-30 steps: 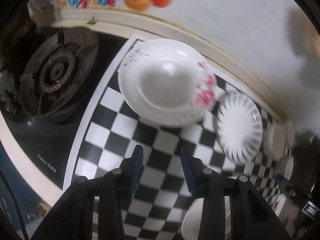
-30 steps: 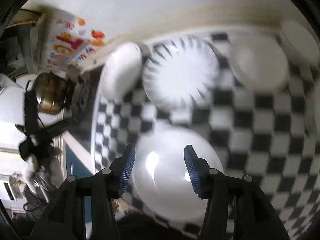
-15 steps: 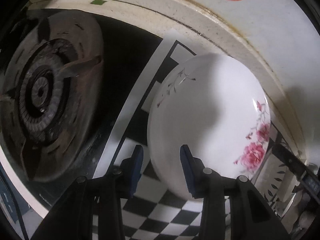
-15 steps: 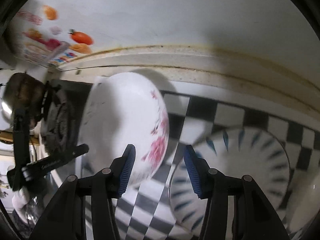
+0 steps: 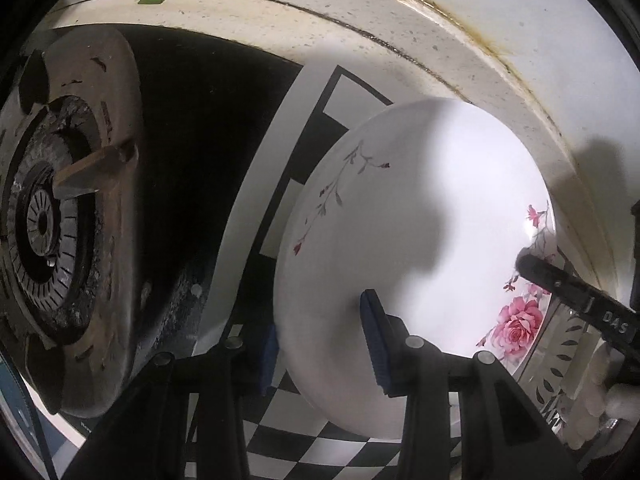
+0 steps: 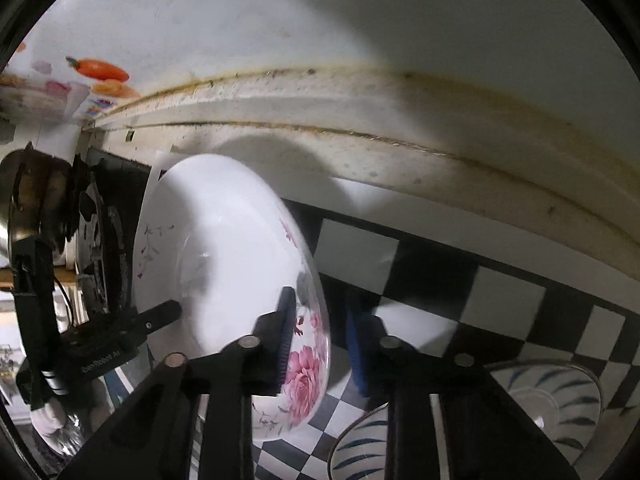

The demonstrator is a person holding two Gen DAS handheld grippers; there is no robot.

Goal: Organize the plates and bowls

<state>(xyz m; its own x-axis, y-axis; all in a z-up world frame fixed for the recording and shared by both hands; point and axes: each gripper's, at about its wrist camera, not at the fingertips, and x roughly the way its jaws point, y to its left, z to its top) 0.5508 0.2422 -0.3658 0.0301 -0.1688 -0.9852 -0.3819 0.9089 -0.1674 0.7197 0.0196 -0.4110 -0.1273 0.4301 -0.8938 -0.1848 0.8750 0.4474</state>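
A white bowl [image 5: 420, 240] with pink roses and a thin twig pattern sits at the far left corner of the checkered mat [image 5: 304, 452], beside the stove. My left gripper [image 5: 320, 312] points straight down and straddles the bowl's left rim, one pad outside and one inside, without squeezing it. My right gripper [image 6: 320, 300] straddles the opposite rose-painted rim of the bowl [image 6: 224, 248]. Its jaws are closing, and a slim gap still shows at the outer pad. Each gripper appears in the other's view: the right gripper's finger [image 5: 560, 280] and the left gripper's finger [image 6: 160, 314].
A gas burner [image 5: 52, 220] lies left of the mat. A speckled ledge [image 6: 360, 152] and the white wall run close behind the bowl. Two bowls with blue stripes [image 6: 560, 400] [image 6: 360, 444] stand to the right. A metal kettle [image 6: 28, 200] sits on the stove.
Both grippers came down onto the floral bowl. The left one went from above the mat to the left rim. The right one left a plain white bowl, reached the right rim and narrowed its jaws.
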